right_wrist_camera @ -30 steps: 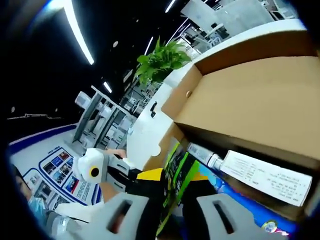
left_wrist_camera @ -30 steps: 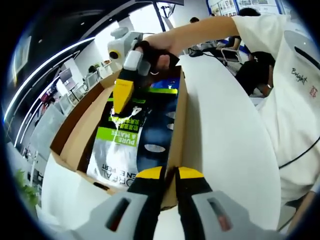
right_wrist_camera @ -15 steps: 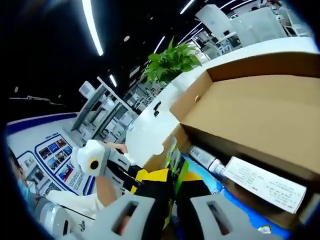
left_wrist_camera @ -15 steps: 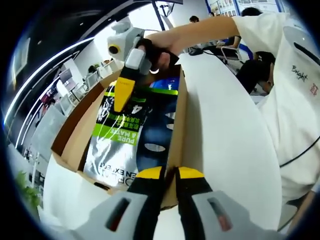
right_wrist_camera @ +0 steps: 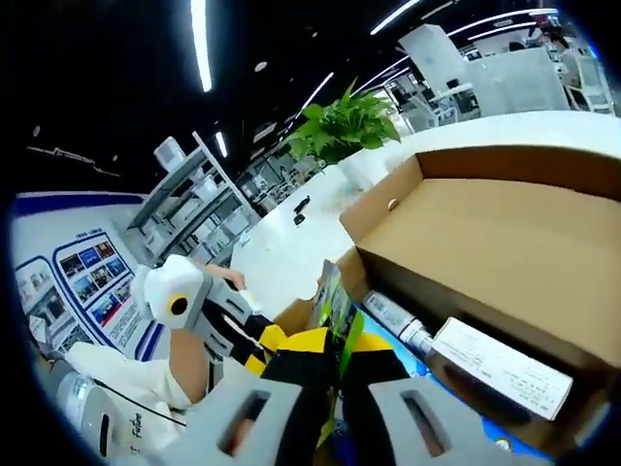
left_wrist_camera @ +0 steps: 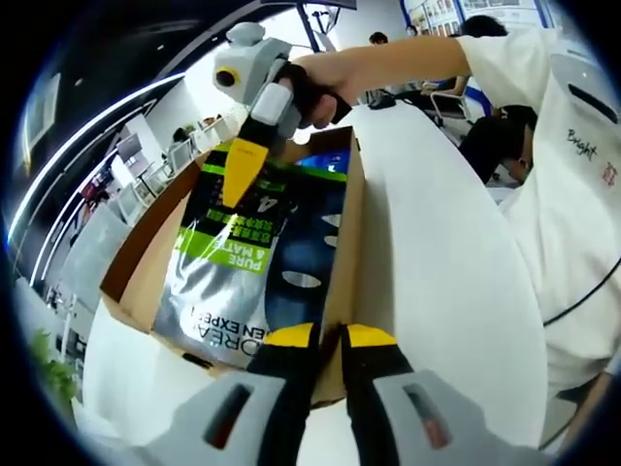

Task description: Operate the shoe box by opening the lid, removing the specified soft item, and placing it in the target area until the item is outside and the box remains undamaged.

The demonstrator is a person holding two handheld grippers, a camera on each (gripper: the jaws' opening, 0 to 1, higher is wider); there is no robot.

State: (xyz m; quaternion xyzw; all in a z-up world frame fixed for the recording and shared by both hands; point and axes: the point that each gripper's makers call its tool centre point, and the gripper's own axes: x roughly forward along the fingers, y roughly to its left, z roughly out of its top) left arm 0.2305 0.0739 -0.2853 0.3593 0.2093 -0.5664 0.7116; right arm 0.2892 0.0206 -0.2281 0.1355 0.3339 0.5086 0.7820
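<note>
R gripper is clamped on the top edge of the pouch, tilting it up out of the box, lid already folded back. L gripper, jaws together, pins the box's near wall, prob. to steady it on the tabletop.

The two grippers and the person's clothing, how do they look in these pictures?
Each gripper has grey plastic jaw bodies with black inner faces and yellow tips: the left gripper and the right gripper. The person wears a black glove and a white short-sleeved shirt with dark script lettering.
</note>
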